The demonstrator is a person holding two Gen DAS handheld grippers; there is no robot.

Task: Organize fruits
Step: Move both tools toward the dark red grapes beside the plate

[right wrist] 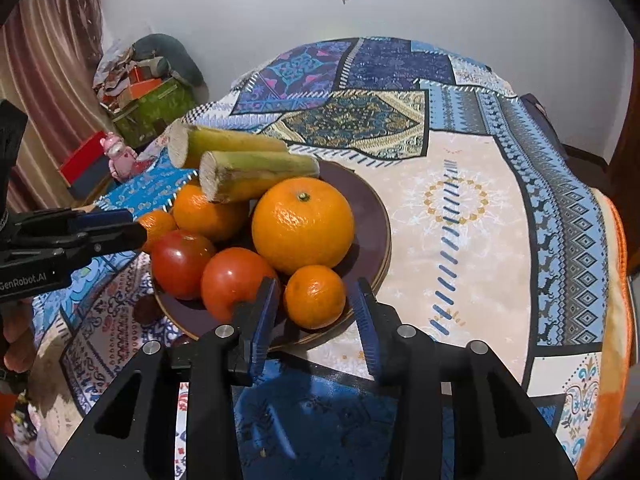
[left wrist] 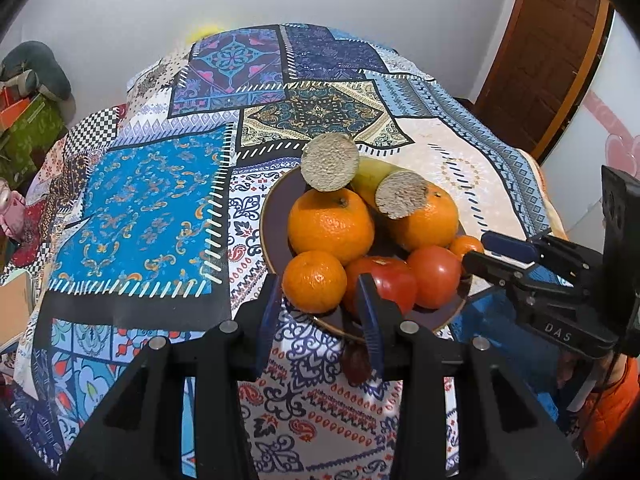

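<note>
Purple plate near the worktop's front edge, on a patchwork cloth, holding oranges, small mandarins, two tomatoes and two sugarcane sections. Left gripper spread around a mandarin; right gripper spread around another.

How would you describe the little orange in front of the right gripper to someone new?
Find the dark plate on the patterned cloth. At its near rim sits a small orange, beside a tomato. It is much smaller than the large orange behind it.
</note>
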